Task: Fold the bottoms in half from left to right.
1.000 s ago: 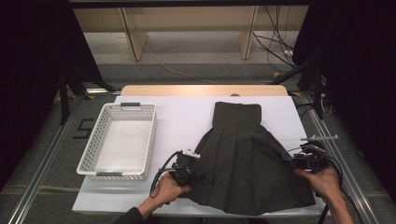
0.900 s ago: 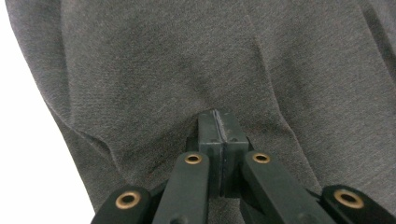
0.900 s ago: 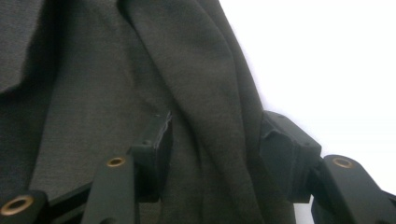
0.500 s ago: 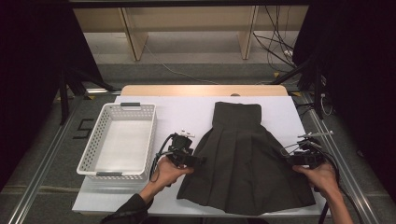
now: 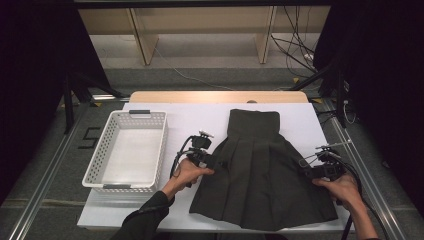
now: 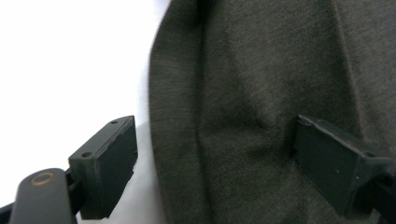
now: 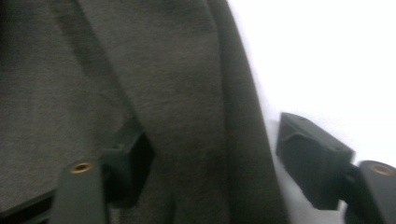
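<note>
Flat on the white table (image 5: 190, 117), a dark grey pleated skirt (image 5: 260, 175).

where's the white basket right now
In the high view the white basket sits on the left part of the white table, just left of the left claw and apart from the dark pleated skirt.
</note>
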Demonstrator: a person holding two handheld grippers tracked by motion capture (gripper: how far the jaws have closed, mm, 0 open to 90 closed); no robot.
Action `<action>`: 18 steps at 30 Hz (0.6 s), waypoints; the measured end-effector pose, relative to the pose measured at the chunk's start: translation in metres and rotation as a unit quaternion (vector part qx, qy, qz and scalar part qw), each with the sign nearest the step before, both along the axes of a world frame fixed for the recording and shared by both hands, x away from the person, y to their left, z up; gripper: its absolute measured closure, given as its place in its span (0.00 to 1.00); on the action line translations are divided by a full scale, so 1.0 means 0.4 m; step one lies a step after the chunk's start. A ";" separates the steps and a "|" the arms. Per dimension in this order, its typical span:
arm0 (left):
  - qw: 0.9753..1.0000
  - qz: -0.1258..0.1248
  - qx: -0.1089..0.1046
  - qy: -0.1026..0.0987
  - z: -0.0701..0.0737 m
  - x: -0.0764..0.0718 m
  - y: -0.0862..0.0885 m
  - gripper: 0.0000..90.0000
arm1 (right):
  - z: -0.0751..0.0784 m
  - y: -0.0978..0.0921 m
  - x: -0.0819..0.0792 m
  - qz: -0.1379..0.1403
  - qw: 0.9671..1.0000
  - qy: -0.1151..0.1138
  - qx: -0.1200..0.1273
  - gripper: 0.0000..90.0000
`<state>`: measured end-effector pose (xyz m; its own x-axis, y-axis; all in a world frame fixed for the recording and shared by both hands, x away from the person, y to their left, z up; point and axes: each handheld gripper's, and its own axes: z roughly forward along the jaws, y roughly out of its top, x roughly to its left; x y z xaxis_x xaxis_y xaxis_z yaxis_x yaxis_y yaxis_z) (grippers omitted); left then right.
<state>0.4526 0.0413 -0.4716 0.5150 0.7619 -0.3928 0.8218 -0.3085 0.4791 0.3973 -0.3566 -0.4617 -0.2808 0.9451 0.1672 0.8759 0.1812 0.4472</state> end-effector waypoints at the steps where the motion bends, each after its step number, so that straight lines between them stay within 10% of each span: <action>1: 1.000 -0.004 -0.006 0.012 -0.006 0.004 -0.001 0.18 | 0.001 0.001 -0.001 0.003 1.000 0.000 0.004 0.39; 4: 0.999 -0.013 -0.023 0.022 -0.005 0.006 0.004 0.23 | 0.002 0.004 -0.003 0.008 1.000 0.005 0.007 0.46; 6: 0.997 -0.023 -0.061 0.042 -0.015 0.005 0.008 0.45 | 0.004 0.004 -0.004 0.010 1.000 0.007 0.011 0.53; 13: 0.999 -0.024 -0.049 0.000 -0.002 -0.024 0.010 0.83 | 0.003 0.015 -0.006 0.033 0.999 0.020 0.026 0.83; 18: 0.999 -0.003 -0.044 -0.026 0.025 -0.058 0.036 0.87 | 0.009 0.021 -0.005 0.034 0.998 0.023 0.042 0.94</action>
<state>0.4293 0.0559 -0.4616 0.5407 0.7225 -0.4308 0.7935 -0.2679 0.5465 0.3951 -0.3481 -0.4581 -0.3345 0.9063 0.2584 0.8825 0.2051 0.4232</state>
